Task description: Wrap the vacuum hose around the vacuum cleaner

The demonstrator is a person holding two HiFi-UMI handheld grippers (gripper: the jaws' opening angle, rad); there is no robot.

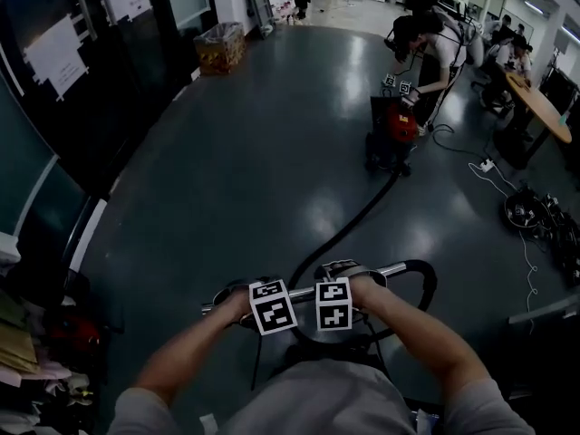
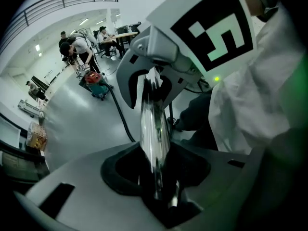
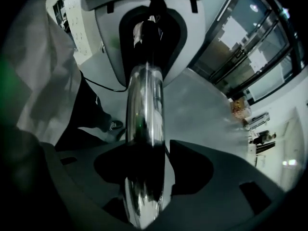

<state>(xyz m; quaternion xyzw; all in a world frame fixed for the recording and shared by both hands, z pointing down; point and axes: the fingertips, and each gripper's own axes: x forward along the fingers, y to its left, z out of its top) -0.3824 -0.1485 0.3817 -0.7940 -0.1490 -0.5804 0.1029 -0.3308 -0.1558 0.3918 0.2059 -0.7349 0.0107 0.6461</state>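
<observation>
The person is holding a shiny metal tube (image 1: pixel 388 270) level and low in front of the body, above the dark floor (image 1: pixel 254 170). The left gripper (image 2: pixel 156 174) is clamping the tube between its jaws. Just beside it, the right gripper (image 3: pixel 144 172) is keeping its jaws parted around the same tube, with a sliver of floor showing beside one pad. The black hose (image 1: pixel 358 220) is looping from the tube's right end and running across the floor to the red vacuum cleaner (image 1: pixel 391 134), well apart, where another person (image 1: pixel 435 48) is bending over it.
</observation>
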